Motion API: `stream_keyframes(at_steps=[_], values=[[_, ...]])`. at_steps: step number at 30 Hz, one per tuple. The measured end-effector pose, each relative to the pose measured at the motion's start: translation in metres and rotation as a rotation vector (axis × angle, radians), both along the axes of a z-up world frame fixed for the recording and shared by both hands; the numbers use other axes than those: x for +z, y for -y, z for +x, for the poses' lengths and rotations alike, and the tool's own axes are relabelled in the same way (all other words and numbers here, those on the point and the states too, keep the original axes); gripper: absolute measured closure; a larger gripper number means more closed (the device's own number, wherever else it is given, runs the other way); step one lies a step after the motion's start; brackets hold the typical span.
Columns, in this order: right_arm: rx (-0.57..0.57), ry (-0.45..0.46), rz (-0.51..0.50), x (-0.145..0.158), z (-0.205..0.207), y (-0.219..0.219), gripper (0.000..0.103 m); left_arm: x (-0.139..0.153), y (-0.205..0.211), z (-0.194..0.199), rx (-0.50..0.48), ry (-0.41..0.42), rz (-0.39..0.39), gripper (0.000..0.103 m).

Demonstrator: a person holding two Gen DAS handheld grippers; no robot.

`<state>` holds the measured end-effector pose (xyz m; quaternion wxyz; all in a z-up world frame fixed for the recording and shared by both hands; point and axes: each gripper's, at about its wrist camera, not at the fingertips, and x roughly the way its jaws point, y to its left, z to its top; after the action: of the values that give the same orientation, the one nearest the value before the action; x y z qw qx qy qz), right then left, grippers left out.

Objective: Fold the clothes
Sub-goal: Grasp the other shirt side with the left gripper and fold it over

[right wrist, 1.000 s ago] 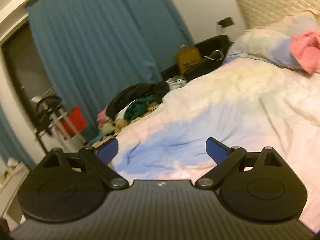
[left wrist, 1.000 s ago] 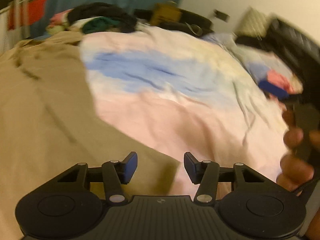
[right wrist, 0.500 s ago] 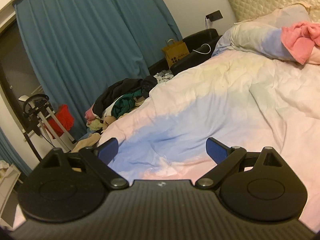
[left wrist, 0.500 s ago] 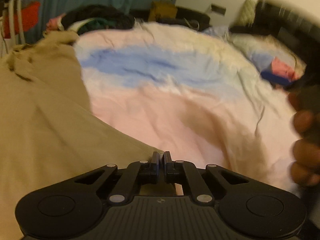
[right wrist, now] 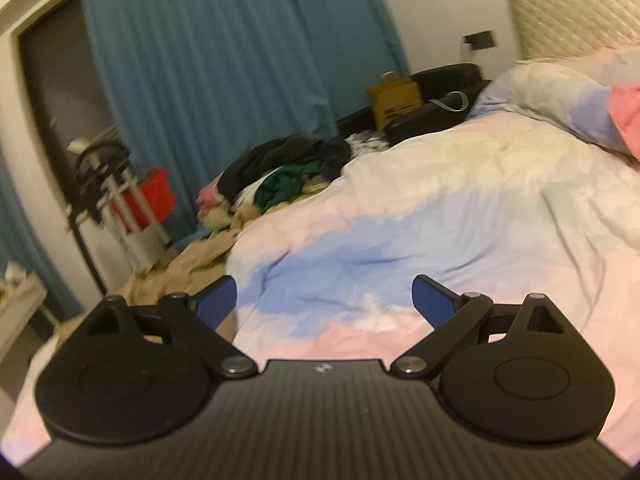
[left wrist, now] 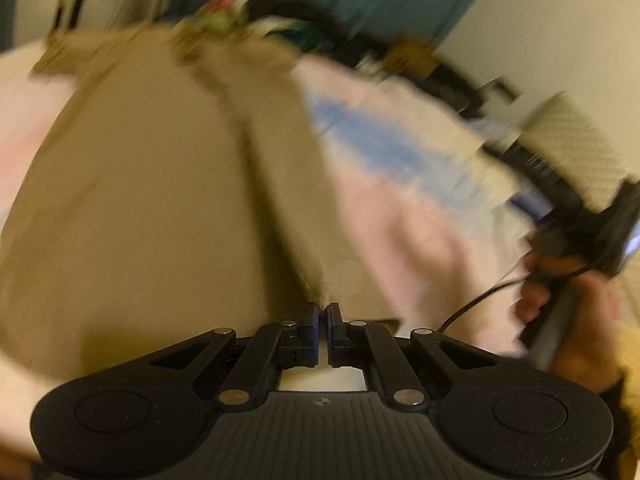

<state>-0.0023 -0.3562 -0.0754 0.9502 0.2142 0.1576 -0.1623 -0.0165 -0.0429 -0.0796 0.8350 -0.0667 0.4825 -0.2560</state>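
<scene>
While the left gripper [left wrist: 323, 314] pinches the tan garment's [left wrist: 152, 208] near edge, its length runs ahead; right gripper [right wrist: 324, 300] gapes empty

Two hand-held grippers [left wrist: 323, 312] [right wrist: 324, 298], one tan garment [left wrist: 160, 200], one duvet [right wrist: 440, 220].

Matt tan cloth garment [left wrist: 140, 208]; soft crumpled cotton duvet [right wrist: 460, 216].

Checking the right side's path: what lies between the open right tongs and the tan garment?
Only bare pastel duvet, right wrist view; tan garment lies left of the right tongs.
</scene>
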Motion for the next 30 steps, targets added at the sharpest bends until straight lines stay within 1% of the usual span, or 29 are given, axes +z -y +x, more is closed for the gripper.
stream_keyframes(at_steps=[1,2,4,5,6,9,10,11,12,14,15,16,17,19,21,23,25,27,30], values=[[0.018,-0.012,-0.013,0.0,0.002,-0.007,0.007,-0.008,-0.002,0.003,0.013,-0.017,0.037,0.1],[0.038,-0.024,-0.022,0.0,0.004,-0.013,0.007,-0.015,-0.004,0.007,0.026,-0.043,0.053,0.1],[0.081,-0.045,-0.04,-0.002,0.008,-0.025,0.007,-0.023,-0.008,0.015,0.049,-0.105,0.037,0.099],[0.098,-0.055,-0.052,-0.002,0.009,-0.031,0.007,-0.023,-0.011,0.018,0.057,-0.115,0.024,0.099],[0.114,-0.064,-0.067,-0.003,0.011,-0.036,0.007,-0.023,-0.014,0.021,0.064,-0.121,0.011,0.099],[0.15,-0.076,-0.103,-0.003,0.012,-0.047,0.007,-0.017,-0.015,0.021,0.049,-0.095,0.014,0.099],[0.16,-0.072,-0.106,-0.002,0.013,-0.049,0.007,-0.014,-0.013,0.019,0.037,-0.084,0.021,0.096],[0.167,-0.066,-0.105,-0.001,0.013,-0.05,0.007,-0.011,-0.011,0.017,0.02,-0.064,0.032,0.088],[0.175,-0.058,-0.102,-0.001,0.012,-0.052,0.007,-0.006,-0.007,0.013,0.006,-0.038,0.044,0.083],[0.187,-0.041,-0.097,0.0,0.011,-0.054,0.007,0.004,-0.001,0.005,-0.018,0.033,0.068,0.055],[0.193,-0.034,-0.097,0.0,0.011,-0.056,0.007,0.009,0.0,0.001,-0.021,0.069,0.076,0.049],[0.195,-0.027,-0.099,0.001,0.01,-0.057,0.007,0.014,0.001,-0.004,-0.023,0.105,0.084,0.037],[0.196,-0.021,-0.103,0.001,0.009,-0.058,0.007,0.018,0.002,-0.009,-0.025,0.14,0.092,0.028],[0.198,0.001,-0.109,0.003,0.006,-0.06,0.007,0.029,0.001,-0.012,-0.014,0.2,0.094,0.019],[0.197,0.036,-0.101,0.006,0.002,-0.06,0.007,0.042,-0.001,-0.014,-0.012,0.266,0.099,0.017],[0.196,0.07,-0.092,0.009,-0.002,-0.06,0.007,0.055,-0.001,-0.015,-0.017,0.341,0.112,0.009],[0.196,0.084,-0.095,0.01,-0.003,-0.062,0.007,0.067,-0.004,-0.018,-0.01,0.42,0.131,0.003],[0.198,0.093,-0.098,0.01,-0.004,-0.063,0.007,0.077,-0.007,-0.02,0.0,0.491,0.146,0.001],[0.205,0.098,-0.095,0.01,-0.004,-0.065,0.007,0.086,-0.008,-0.023,0.031,0.536,0.154,0.0]])
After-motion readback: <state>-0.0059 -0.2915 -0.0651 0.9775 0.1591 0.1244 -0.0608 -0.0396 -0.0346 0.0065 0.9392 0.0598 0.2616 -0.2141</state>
